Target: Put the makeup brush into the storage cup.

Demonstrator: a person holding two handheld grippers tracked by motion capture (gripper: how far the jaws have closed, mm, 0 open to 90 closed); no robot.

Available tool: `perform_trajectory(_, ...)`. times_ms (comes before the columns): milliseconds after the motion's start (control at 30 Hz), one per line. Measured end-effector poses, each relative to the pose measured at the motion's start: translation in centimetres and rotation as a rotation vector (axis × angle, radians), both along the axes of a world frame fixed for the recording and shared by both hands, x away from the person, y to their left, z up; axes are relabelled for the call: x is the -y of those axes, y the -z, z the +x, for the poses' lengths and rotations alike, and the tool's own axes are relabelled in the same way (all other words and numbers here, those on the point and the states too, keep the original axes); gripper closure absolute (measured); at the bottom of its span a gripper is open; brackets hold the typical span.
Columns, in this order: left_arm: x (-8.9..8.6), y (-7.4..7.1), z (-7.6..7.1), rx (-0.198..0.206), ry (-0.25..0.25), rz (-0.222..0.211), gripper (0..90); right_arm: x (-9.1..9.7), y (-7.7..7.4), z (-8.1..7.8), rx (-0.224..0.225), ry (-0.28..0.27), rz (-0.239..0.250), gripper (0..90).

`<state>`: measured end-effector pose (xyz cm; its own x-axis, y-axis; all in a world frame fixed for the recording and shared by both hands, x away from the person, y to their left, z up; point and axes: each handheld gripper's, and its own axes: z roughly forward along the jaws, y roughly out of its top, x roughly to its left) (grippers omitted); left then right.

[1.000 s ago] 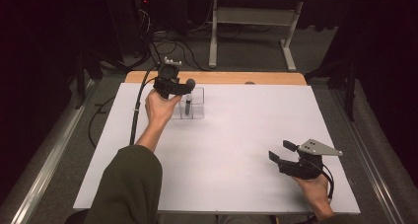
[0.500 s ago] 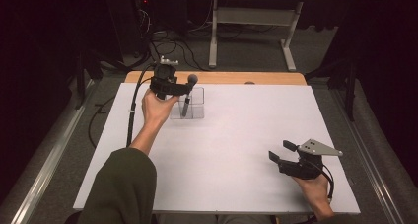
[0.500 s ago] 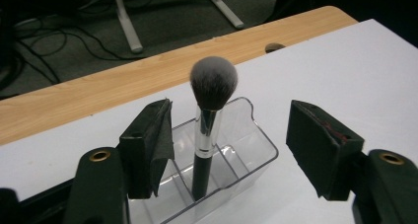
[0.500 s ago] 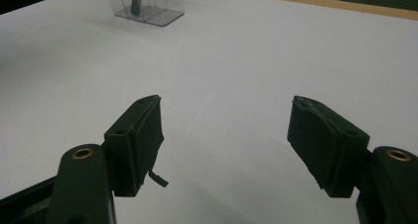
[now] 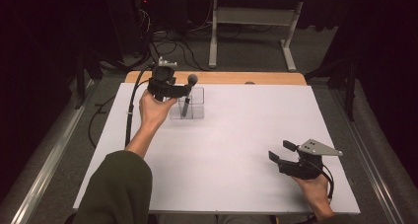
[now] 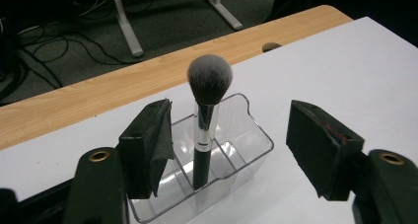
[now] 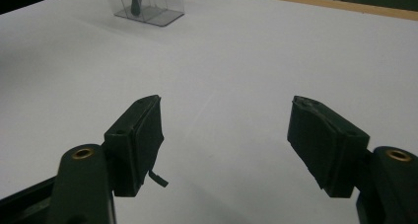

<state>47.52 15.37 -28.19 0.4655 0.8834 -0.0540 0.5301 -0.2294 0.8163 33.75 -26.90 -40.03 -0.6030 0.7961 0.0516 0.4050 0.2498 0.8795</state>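
The makeup brush (image 6: 204, 120) stands upright in the clear organizer (image 6: 246, 135) near the counter's (image 5: 246, 135) far left. The left gripper (image 6: 231, 145) has just been opening, jaws spread beside it untouching; the right gripper (image 7: 226, 140) gapes empty. Light, top-heavy, probably slick at the ferrule; the handle looks the best place to hold it.

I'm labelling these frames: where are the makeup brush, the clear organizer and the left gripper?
makeup brush (image 6: 209, 78), left gripper view, bristle head.
clear organizer (image 6: 256, 135), left gripper view, far wall.
left gripper (image 6: 231, 150), left gripper view, midway between fingertips.

- Grey carpet floor (image 5: 246, 61) beyond the left gripper, strewn with black cables (image 5: 167, 46).
- White desk frame (image 5: 251, 24) farther off.
- Dim surroundings.
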Motion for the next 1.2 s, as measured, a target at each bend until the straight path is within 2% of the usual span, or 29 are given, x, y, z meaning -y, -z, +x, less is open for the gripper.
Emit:
perform_trajectory(567, -0.7, -0.5, -1.2, 0.022, 0.020, -0.009, 34.5, -0.1, 0.0, 0.0, 0.001, -0.004, -0.006, 31.3)
perform_trajectory(1200, -0.7, -0.5, -2.2, 0.022, 0.051, 0.002, 34.6, -0.1, 0.0, 0.0, 0.001, -0.003, -0.006, 31.3)
